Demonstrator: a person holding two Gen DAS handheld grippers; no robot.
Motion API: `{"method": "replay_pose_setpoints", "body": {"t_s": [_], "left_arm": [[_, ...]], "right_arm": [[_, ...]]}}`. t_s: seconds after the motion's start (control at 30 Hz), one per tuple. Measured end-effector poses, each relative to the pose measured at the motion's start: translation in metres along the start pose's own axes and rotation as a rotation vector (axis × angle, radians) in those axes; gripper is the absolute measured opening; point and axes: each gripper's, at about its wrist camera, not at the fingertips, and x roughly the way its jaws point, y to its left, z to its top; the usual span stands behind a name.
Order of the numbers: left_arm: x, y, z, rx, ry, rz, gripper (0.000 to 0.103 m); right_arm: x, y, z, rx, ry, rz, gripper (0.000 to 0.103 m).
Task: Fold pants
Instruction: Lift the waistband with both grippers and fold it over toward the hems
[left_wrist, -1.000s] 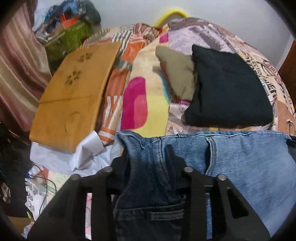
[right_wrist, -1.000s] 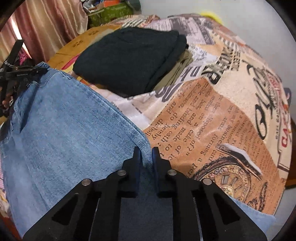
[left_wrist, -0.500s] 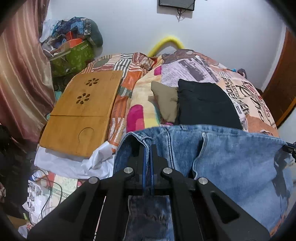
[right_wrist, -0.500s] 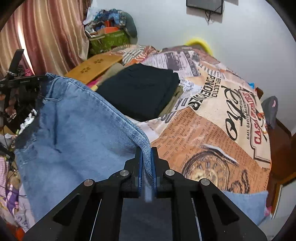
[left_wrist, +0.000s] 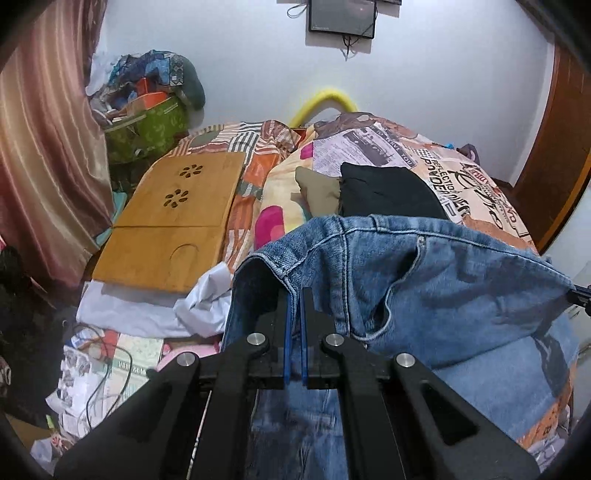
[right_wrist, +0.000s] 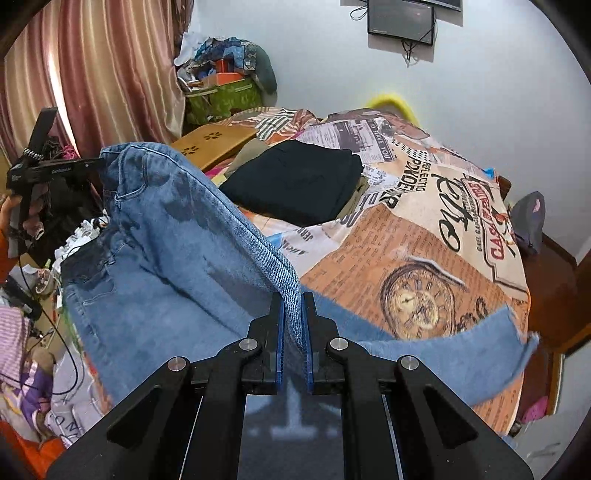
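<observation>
A pair of blue jeans hangs lifted above the bed, stretched between both grippers. My left gripper is shut on the waistband corner of the jeans. My right gripper is shut on a folded edge of the jeans. In the right wrist view the left gripper shows at far left, holding the waistband. A loose leg end trails down at the right over the bed.
A folded black garment lies on an olive one on the newsprint-pattern bedspread. A bamboo lap tray rests at the bed's left edge. Clutter, cables and a curtain fill the left side.
Both grippers have risen with the jeans, lifting them off the bed. The left gripper, open around the waistband a second ago, has shut on it.
</observation>
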Motion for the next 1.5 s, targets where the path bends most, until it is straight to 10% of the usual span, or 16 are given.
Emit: {"method": "replay_pose_setpoints", "body": {"t_s": [0.4, 0.9, 1.1, 1.5], "left_arm": [[-0.047, 0.023, -0.084, -0.063, 0.028, 0.009, 0.003], [-0.014, 0.034, -0.185, -0.153, 0.209, 0.065, 0.003], [-0.034, 0.02, -0.176, -0.078, 0.185, 0.102, 0.005], [-0.086, -0.051, -0.112, 0.055, 0.017, 0.067, 0.039]], "right_arm": [[-0.019, 0.035, -0.049, 0.015, 0.004, -0.004, 0.008], [0.004, 0.054, -0.104, 0.062, 0.079, -0.01, 0.009], [0.001, 0.056, -0.106, 0.075, 0.07, -0.023, 0.011], [-0.045, 0.025, -0.094, 0.1, 0.001, -0.072, 0.032]]}}
